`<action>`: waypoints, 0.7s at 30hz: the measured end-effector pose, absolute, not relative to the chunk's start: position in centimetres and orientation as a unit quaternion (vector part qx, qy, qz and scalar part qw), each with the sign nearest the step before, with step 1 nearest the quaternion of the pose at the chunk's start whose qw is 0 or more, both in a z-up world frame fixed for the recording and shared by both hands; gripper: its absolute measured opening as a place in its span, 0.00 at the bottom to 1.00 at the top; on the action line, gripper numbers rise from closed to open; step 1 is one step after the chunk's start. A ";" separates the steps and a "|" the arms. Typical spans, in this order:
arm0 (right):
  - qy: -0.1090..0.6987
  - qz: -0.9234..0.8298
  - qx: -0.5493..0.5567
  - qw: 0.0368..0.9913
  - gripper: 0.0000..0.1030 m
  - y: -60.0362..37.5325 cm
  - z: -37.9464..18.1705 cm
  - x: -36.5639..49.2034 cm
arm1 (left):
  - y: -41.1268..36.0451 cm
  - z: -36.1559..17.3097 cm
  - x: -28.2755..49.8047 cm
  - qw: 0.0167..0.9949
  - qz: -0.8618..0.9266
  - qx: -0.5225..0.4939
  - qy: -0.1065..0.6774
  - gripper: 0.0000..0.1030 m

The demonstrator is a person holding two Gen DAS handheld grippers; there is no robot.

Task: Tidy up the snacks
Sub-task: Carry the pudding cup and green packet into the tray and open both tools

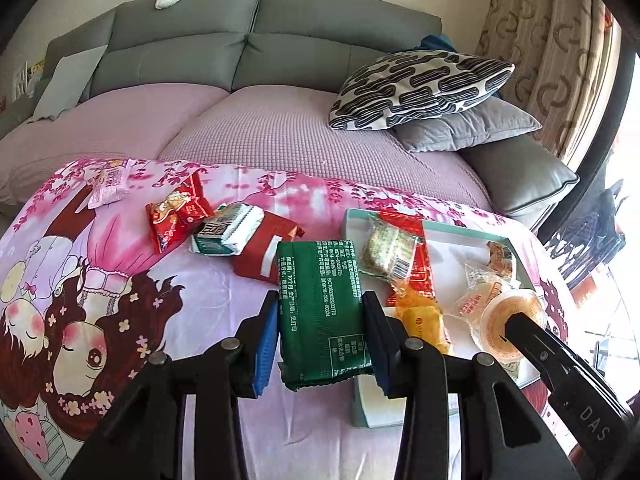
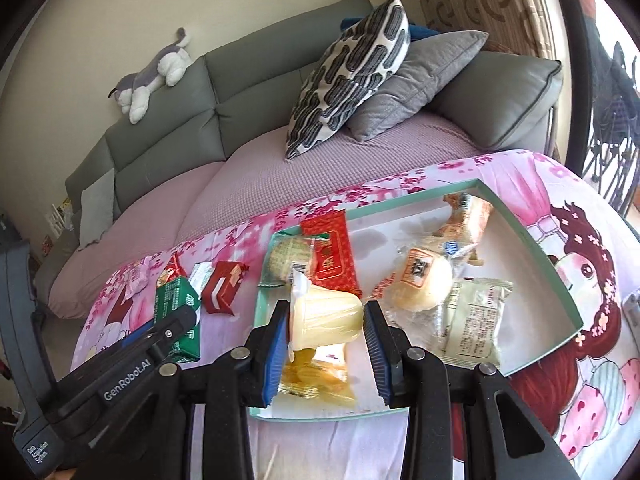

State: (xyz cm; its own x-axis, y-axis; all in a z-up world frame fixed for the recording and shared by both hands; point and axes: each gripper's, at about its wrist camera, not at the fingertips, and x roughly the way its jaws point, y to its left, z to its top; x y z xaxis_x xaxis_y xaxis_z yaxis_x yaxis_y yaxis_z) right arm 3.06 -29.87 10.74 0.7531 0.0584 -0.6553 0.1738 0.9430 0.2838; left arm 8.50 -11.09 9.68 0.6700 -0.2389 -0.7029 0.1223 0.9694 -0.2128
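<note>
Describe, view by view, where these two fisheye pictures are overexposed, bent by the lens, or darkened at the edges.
Left wrist view: daylight at the right edge burns to white beside the patterned beige curtain; the grey upholstered sofa back bows into an arch; corners go black. Right wrist view: the top right corner blows out; the teal-rimmed white cardboard tray looks skewed; the pale yellow plastic jelly cup stays sharp.

Both grippers same build: matte black plastic linkage arms w/ round silver pivot pins, blue ribbed pads on inner faces of the jaws. Left gripper (image 1: 320, 336): pads blue, arms black, two silver pins each side. Right gripper (image 2: 326, 344): identical. Seen side-on, bodies are black w/ white lettering: "GenRobot.AI" and "Data Acquisition System" on left unit, "DAS" on right unit.
</note>
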 end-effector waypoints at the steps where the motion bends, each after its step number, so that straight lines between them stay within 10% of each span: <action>1: 0.350 -0.040 0.171 0.920 0.38 -30.8 10.7 2.9 | -11.7 9.8 8.3 0.911 -0.103 -0.072 0.393 0.41; 21: 0.342 -0.173 0.216 0.898 0.38 -43.8 9.0 -0.6 | -23.7 9.7 6.6 0.901 -0.187 -0.007 0.391 0.41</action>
State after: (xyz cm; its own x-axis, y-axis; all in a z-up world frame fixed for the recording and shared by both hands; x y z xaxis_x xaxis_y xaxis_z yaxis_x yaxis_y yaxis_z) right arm -0.58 -43.85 8.98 0.7064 -0.1634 -0.6887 0.4587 0.8467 0.2696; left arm 6.64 -23.66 9.72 0.6247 -0.3417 -0.7021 0.3311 0.9302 -0.1581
